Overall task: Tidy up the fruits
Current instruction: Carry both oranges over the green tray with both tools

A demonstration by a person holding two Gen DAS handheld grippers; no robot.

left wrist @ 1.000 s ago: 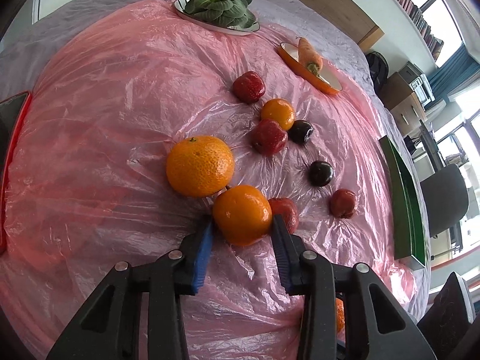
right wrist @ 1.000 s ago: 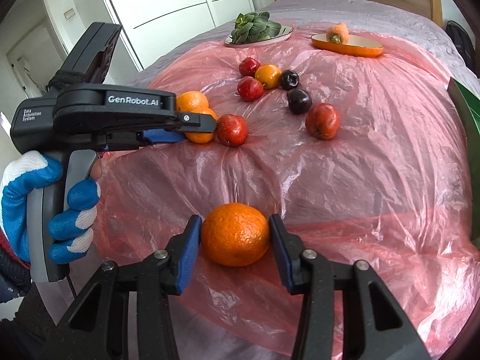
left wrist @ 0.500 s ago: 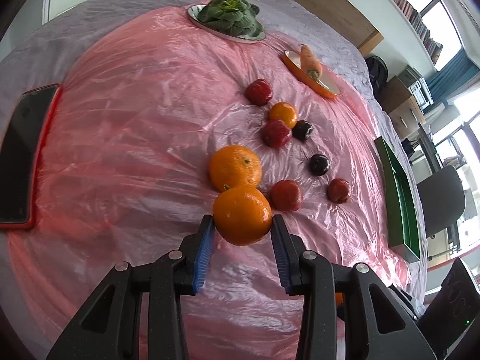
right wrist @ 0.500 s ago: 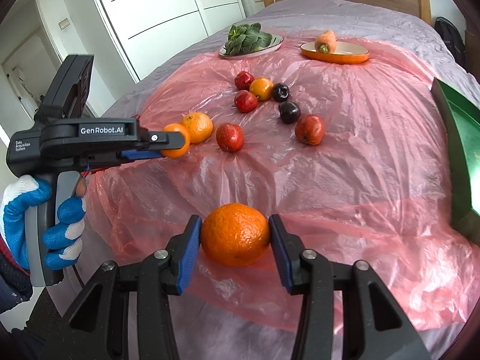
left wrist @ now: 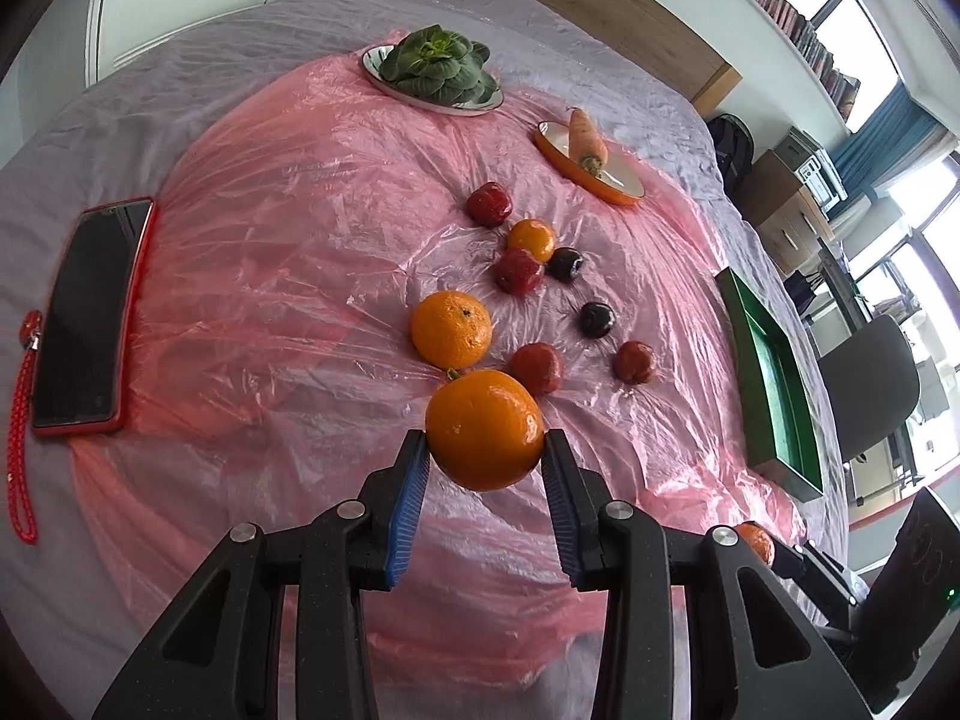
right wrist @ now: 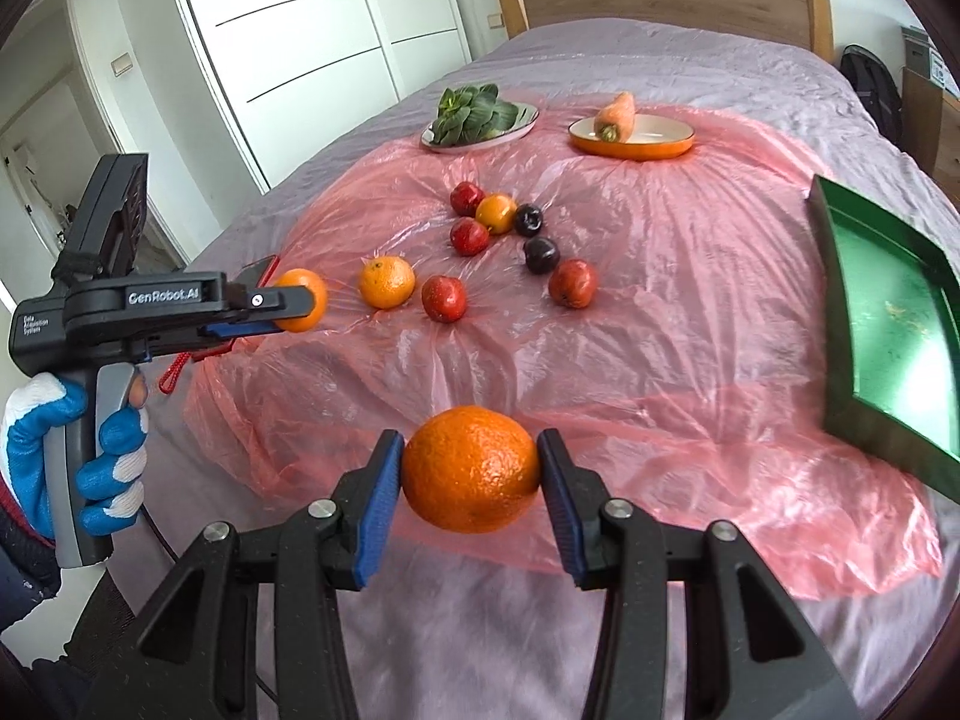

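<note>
Left wrist view: your left gripper [left wrist: 485,461] is clenched on a smooth orange [left wrist: 483,429], clear of the pink sheet [left wrist: 270,252]. The green tray [left wrist: 774,384] sits off to the right of your tongs, so carry across above the loose fruit just beyond the tips and keep the squeeze even.

Right wrist view: your right gripper [right wrist: 470,479] grasps a rough-skinned orange [right wrist: 470,469] between both pads. The tray [right wrist: 882,312] lies ahead and right; I'd lower inside its rim before letting go, or the orange rolls.
</note>
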